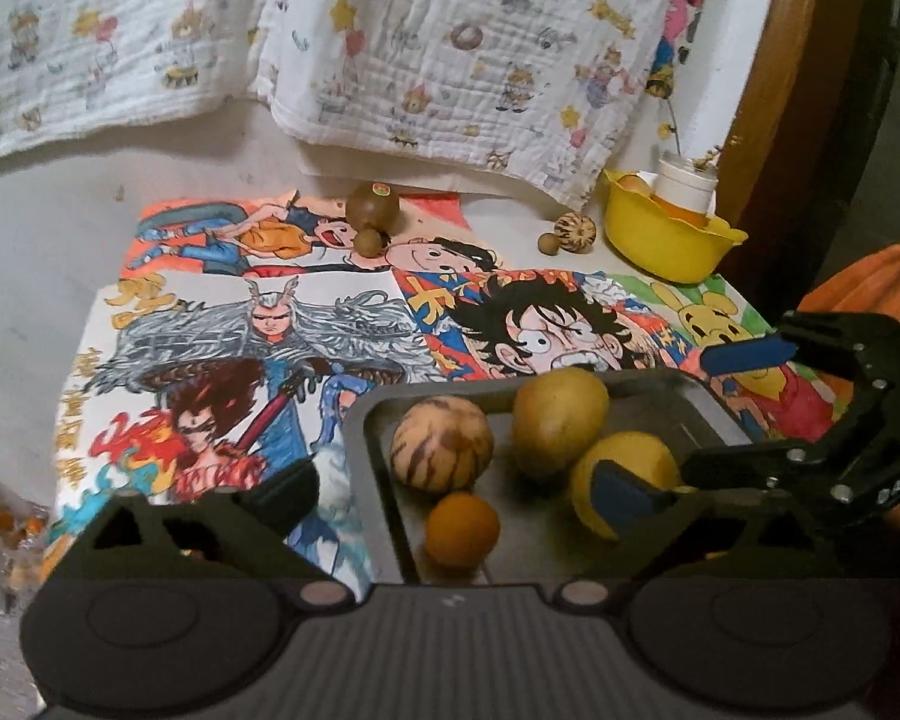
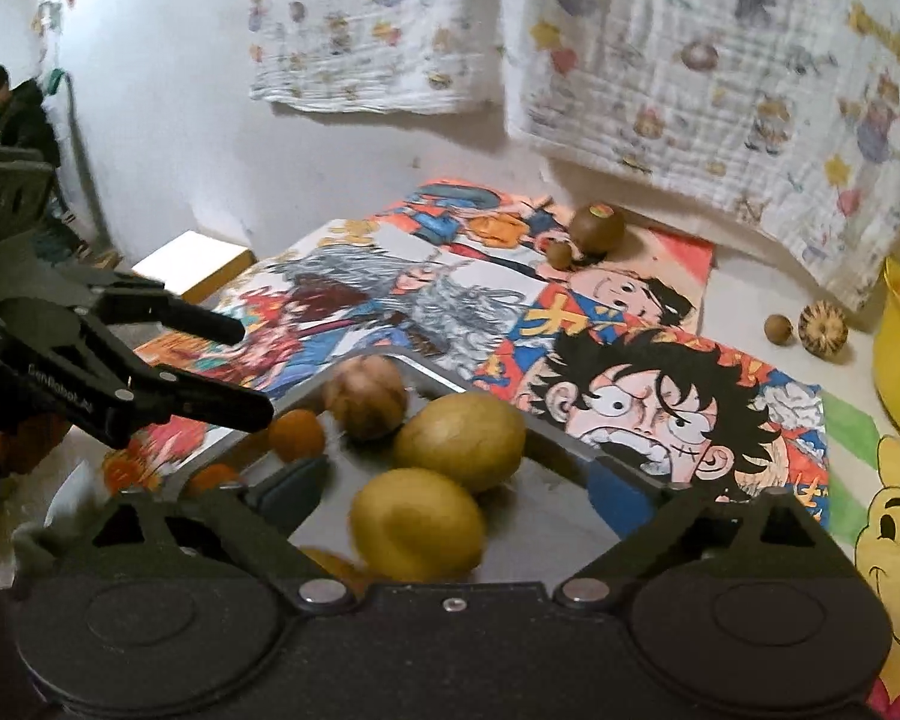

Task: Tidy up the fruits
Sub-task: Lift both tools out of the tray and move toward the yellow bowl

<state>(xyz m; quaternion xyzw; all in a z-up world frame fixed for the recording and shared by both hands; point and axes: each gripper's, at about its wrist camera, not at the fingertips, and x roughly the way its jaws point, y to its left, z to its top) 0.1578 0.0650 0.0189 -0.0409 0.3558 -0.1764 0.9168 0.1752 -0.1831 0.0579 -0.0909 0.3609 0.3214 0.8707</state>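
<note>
Both your left gripper (image 1: 456, 495) and your right gripper (image 2: 483, 489) have their jaws released and grasp nothing. The tray (image 1: 678, 396) sits on the near tabletop with four fruits in it: a striped one (image 1: 441, 441), a small orange (image 1: 462, 529) and two yellow-green ones. Your next pickups look to be the brown fruit (image 1: 372, 205) at the far middle and the small striped fruit (image 1: 575, 230) beside the yellow bowl (image 1: 660, 243). Straddle each round fruit squarely before closing, since it may roll.

Both wrist cameras look steeply down, close over the grey tray (image 1: 378, 420) of fruit. Each faces the wall cloths beyond; both share the cartoon drawings (image 2: 660, 396).
</note>
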